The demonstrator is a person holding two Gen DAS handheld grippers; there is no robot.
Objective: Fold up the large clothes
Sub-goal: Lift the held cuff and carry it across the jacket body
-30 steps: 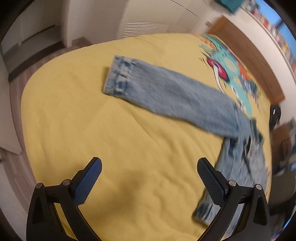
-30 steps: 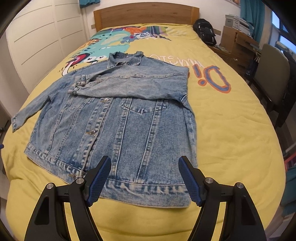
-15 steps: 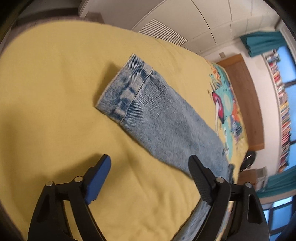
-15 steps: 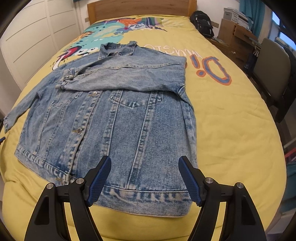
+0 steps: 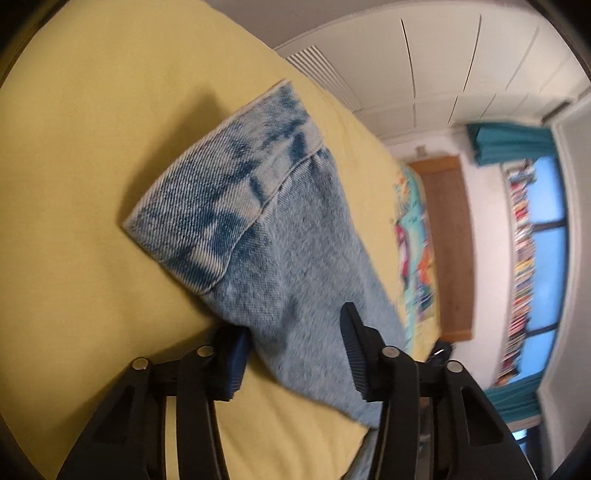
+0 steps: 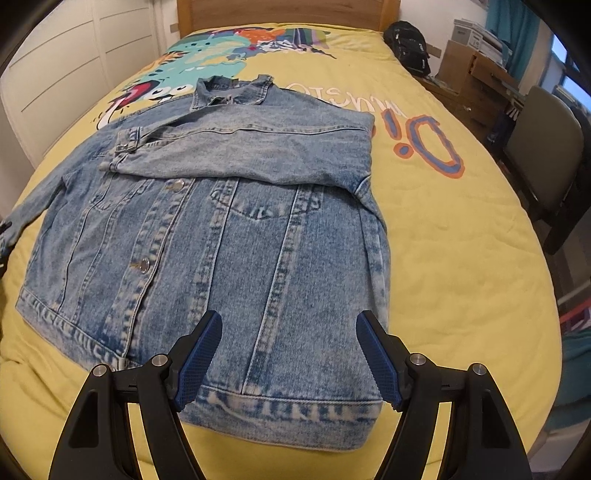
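A light blue denim jacket (image 6: 229,229) lies flat on the yellow bed cover (image 6: 461,258), collar toward the headboard, its right sleeve folded across the chest. Its left sleeve (image 5: 295,258) stretches out to the bed's left side, cuff (image 5: 225,192) flat on the cover. My left gripper (image 5: 295,354) is open, its fingers straddling this sleeve just behind the cuff, one pad (image 5: 236,358) at the sleeve's edge. My right gripper (image 6: 288,354) is open and empty, hovering over the jacket's bottom hem (image 6: 280,406).
A wooden headboard (image 6: 288,11) is at the far end. A black backpack (image 6: 406,40), a desk (image 6: 476,81) and a grey chair (image 6: 546,147) stand along the bed's right side. White cupboard doors (image 6: 74,62) line the left.
My left gripper has moved in over the outstretched sleeve until its fingers straddle it behind the cuff, and its gap has narrowed. My right gripper has moved forward over the jacket's hem.
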